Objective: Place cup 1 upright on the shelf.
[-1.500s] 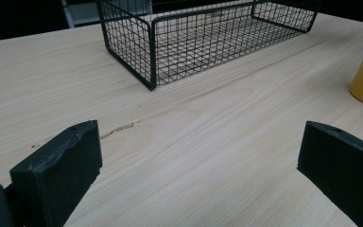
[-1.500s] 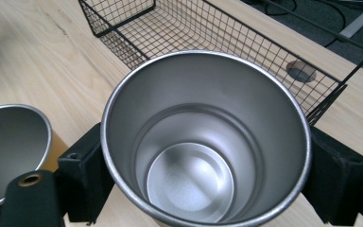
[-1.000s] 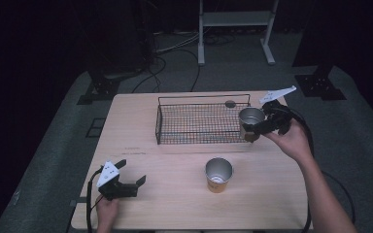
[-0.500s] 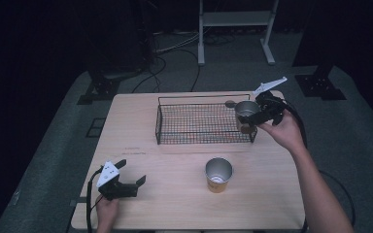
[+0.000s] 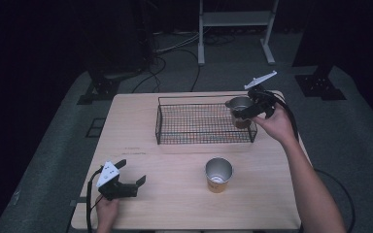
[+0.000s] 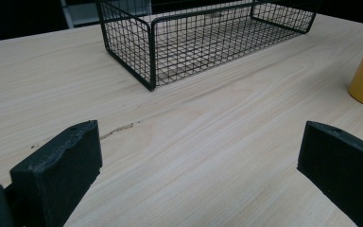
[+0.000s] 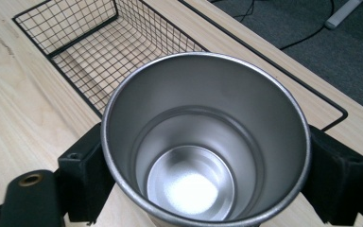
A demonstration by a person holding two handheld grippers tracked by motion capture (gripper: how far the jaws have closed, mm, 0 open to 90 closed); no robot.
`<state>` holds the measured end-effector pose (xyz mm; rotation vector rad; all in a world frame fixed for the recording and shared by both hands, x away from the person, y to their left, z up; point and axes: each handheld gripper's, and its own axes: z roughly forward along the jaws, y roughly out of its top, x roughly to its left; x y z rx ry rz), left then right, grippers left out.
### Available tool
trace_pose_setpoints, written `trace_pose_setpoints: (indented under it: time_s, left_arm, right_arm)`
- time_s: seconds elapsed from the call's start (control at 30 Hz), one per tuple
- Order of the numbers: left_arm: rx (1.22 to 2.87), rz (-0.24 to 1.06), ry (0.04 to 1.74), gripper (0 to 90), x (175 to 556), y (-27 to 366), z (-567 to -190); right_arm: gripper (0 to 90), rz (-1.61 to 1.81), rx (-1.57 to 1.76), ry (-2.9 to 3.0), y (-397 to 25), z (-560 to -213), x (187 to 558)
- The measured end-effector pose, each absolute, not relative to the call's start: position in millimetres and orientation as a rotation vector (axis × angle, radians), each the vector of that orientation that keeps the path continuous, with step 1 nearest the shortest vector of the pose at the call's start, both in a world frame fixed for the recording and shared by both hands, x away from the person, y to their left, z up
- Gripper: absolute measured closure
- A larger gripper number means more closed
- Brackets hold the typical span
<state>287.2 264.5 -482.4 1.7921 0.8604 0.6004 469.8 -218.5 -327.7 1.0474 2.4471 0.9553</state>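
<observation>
From the high view, the right gripper [image 5: 246, 109] clamps one steel cup [image 5: 239, 108] upright over the 3 o'clock end of the single wire basket [image 5: 175, 127], apparently to set it inside, while a second cup [image 5: 219, 174] stands on the table [image 5: 175, 204] at 6 o'clock of the basket. The left gripper [image 5: 137, 181] rests idle at 8 o'clock; its own view shows jaws spread wide, holding nothing. The right gripper view shows both jaws pressed against the cup's sides, keeping its mouth level.
</observation>
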Motion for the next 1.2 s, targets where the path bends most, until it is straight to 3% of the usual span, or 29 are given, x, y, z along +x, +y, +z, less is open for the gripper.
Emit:
trace_pose_setpoints:
  time_s: [1.2]
  left_arm:
    - [1.786,0.599,0.857,0.0,287.3,264.7,-482.3]
  right_arm:
    - [15.2,0.886,1.135,2.464,-175.3,-354.7,520.5]
